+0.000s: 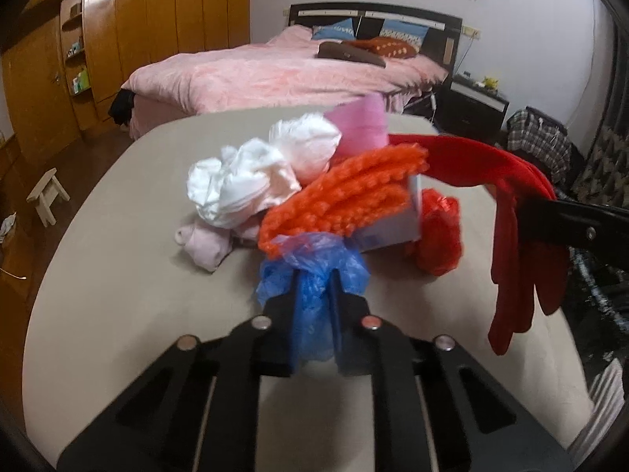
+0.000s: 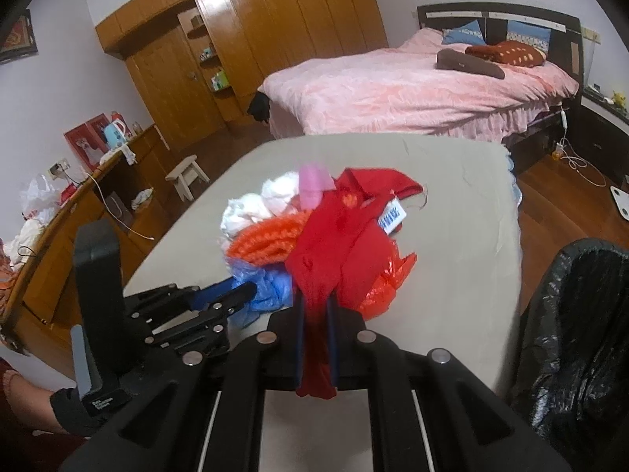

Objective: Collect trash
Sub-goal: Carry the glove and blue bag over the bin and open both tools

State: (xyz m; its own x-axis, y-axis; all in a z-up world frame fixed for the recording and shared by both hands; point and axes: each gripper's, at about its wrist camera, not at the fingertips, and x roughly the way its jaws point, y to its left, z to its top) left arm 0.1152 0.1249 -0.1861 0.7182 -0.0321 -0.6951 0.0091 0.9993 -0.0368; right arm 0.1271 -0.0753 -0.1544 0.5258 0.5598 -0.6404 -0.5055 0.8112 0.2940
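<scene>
On the beige table (image 1: 118, 275) lies a heap of rubbish and cloth. My left gripper (image 1: 314, 279) is shut on a crumpled blue plastic bag (image 1: 314, 271) at the heap's near edge; the same blue bag (image 2: 267, 283) shows in the right wrist view. My right gripper (image 2: 314, 306) is shut on a red glove (image 2: 322, 251), lifted off the table; that red glove (image 1: 523, 244) hangs at the right in the left wrist view. Behind lie an orange foam net (image 1: 346, 192), an orange-red plastic bag (image 1: 438, 232), a small box (image 1: 393, 228), white crumpled tissue (image 1: 243, 181) and a pink item (image 1: 361, 126).
A bin lined with a black bag (image 2: 582, 334) stands at the table's right edge. A pink bed (image 2: 412, 90) lies beyond the table, wooden wardrobes (image 2: 255, 39) behind, a small stool (image 2: 188, 177) on the floor at left. A person's arm (image 2: 27, 405) shows at lower left.
</scene>
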